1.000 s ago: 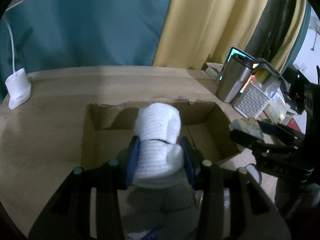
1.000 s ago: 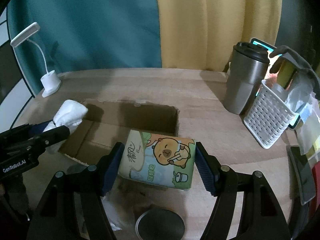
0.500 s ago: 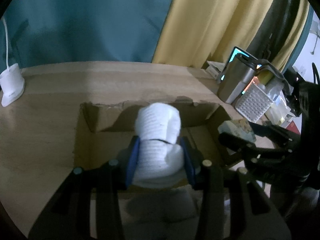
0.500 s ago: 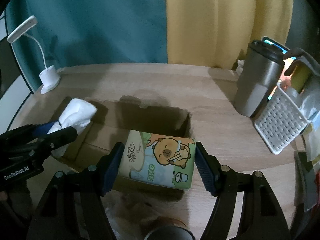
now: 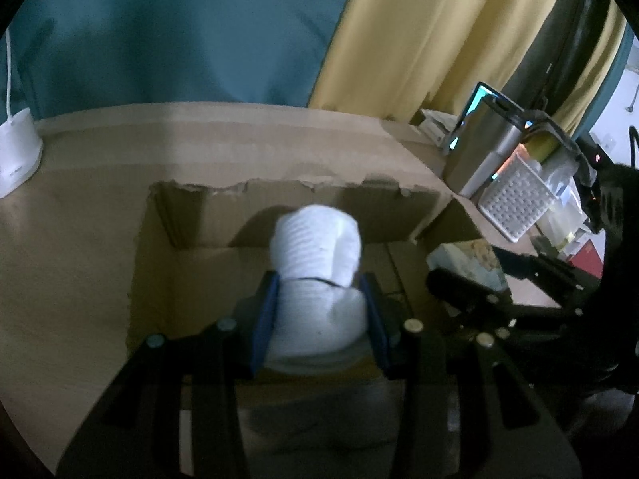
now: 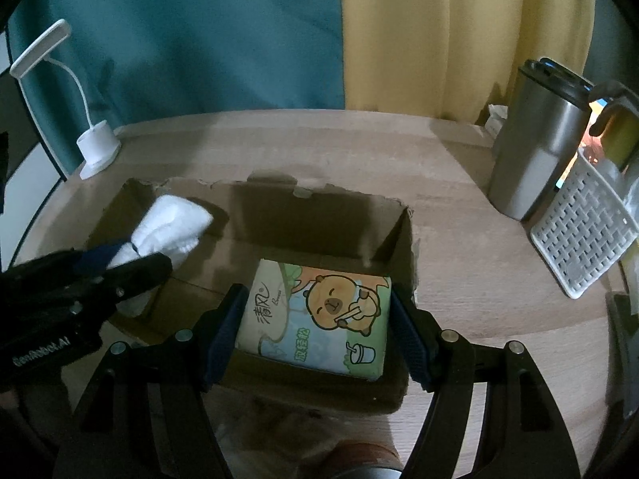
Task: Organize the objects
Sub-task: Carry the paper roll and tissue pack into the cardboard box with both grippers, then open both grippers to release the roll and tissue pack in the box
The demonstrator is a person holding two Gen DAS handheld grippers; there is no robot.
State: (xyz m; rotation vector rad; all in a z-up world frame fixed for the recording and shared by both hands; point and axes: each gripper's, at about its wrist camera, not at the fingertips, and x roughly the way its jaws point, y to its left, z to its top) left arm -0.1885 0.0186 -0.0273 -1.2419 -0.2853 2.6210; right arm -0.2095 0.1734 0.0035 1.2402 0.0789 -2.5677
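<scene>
An open cardboard box sits on the wooden table. My left gripper is shut on a rolled white towel and holds it over the box's left half; the towel also shows in the right wrist view. My right gripper is shut on a tissue pack printed with a cartoon capybara, held over the box's right half. The pack also shows in the left wrist view, between the right gripper's fingers.
A white desk lamp stands at the back left. A steel tumbler and a white perforated basket holding items stand at the right. A round dark object lies at the near edge. Curtains hang behind the table.
Both grippers have moved forward over the box with their loads. The towel and the tissue pack now hang above the box's inside instead of its near edge.
</scene>
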